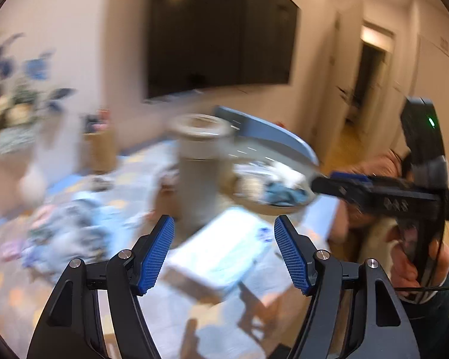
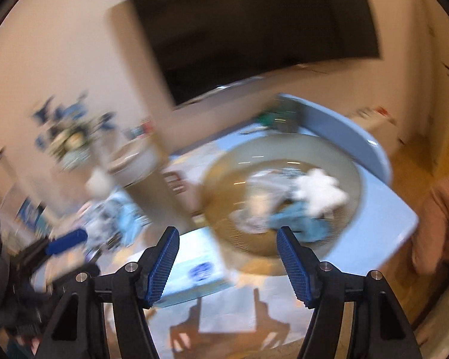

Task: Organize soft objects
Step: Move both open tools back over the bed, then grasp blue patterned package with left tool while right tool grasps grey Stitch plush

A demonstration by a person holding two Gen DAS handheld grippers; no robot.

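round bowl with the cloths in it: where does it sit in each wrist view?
Left wrist: bowl right of centre, beyond the right-hand jaw, beside the grey cylinder.
Right wrist: bowl centre-right, just above the right-hand jaw, white cloth inside.
Shared landmark: dark TV on the wall behind.

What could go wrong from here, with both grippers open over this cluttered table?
1. Both views are badly smeared, so aiming at the loose pile of blue and white cloths may miss.
2. The tall grey cylindrical container stands between the pile and the round transparent bowl; a sweeping arm could knock it.
3. The left gripper and right gripper, both empty, work close together and might collide.
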